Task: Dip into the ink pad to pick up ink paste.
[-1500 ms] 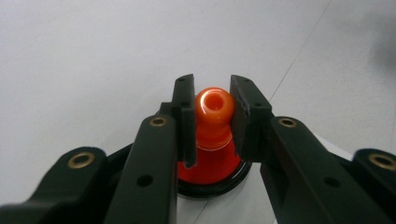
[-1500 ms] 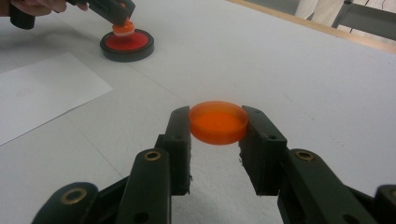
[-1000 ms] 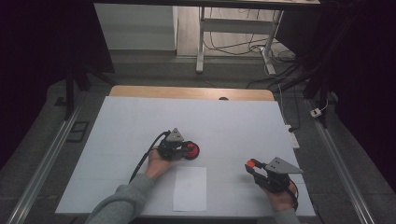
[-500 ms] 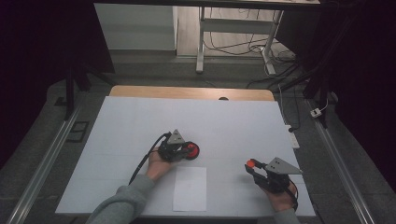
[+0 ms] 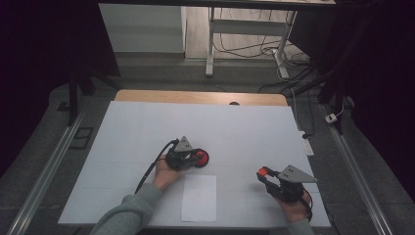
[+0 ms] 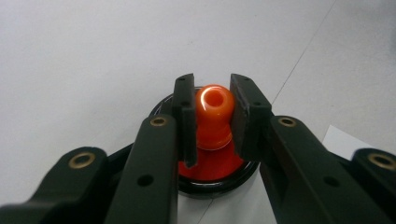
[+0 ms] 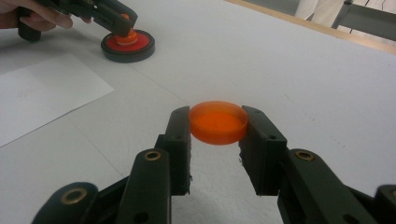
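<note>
Orange knob point(image 6: 212, 114) on the round stamp point(image 5: 198, 158) was pinched in my left jaws on the worktop point(image 5: 244, 132), my right jaws pinched an orange cap point(image 7: 218, 122), so capping probably came next.

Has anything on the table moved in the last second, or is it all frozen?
Nothing has visibly changed. The left gripper stays shut on the orange knob standing in its black-rimmed red dish, the right gripper keeps its hold on the orange cap, and the paper sheet lies where it was.
</note>
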A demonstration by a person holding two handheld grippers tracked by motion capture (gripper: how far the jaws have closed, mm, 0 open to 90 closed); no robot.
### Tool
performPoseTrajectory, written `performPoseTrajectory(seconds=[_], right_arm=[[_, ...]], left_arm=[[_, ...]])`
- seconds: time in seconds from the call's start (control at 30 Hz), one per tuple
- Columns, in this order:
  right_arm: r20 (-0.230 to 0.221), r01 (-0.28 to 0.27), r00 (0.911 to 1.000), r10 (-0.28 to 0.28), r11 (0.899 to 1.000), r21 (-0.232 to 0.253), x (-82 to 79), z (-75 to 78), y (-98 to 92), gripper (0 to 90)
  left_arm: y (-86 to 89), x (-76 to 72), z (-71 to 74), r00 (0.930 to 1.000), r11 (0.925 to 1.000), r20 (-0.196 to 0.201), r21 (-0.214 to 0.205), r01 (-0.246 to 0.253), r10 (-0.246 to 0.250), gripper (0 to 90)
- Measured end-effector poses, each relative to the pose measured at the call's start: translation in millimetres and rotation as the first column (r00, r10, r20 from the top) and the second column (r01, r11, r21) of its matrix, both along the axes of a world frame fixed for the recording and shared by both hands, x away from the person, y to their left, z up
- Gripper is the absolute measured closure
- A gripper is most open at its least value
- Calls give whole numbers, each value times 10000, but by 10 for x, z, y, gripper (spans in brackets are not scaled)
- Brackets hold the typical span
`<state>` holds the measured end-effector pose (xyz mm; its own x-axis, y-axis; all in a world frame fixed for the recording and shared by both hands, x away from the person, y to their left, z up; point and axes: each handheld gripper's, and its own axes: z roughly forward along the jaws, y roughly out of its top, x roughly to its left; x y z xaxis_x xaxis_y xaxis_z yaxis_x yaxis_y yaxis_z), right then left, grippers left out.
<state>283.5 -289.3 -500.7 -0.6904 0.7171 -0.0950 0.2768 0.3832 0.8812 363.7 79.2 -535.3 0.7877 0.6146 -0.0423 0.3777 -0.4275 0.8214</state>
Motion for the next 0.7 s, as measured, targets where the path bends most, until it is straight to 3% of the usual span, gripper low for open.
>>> performPoseTrajectory(seconds=[0.57,0.7], right_arm=[[-14,-33,10000,33,10000,-6,16,-9,3,641],[-45,-19,10000,19,10000,-46,26,-13,-8,641]], left_arm=[[7,15,22,9999,9999,3,0,117,-117,729],[69,16,151,9999,9964,110,-846,61,-52,728]])
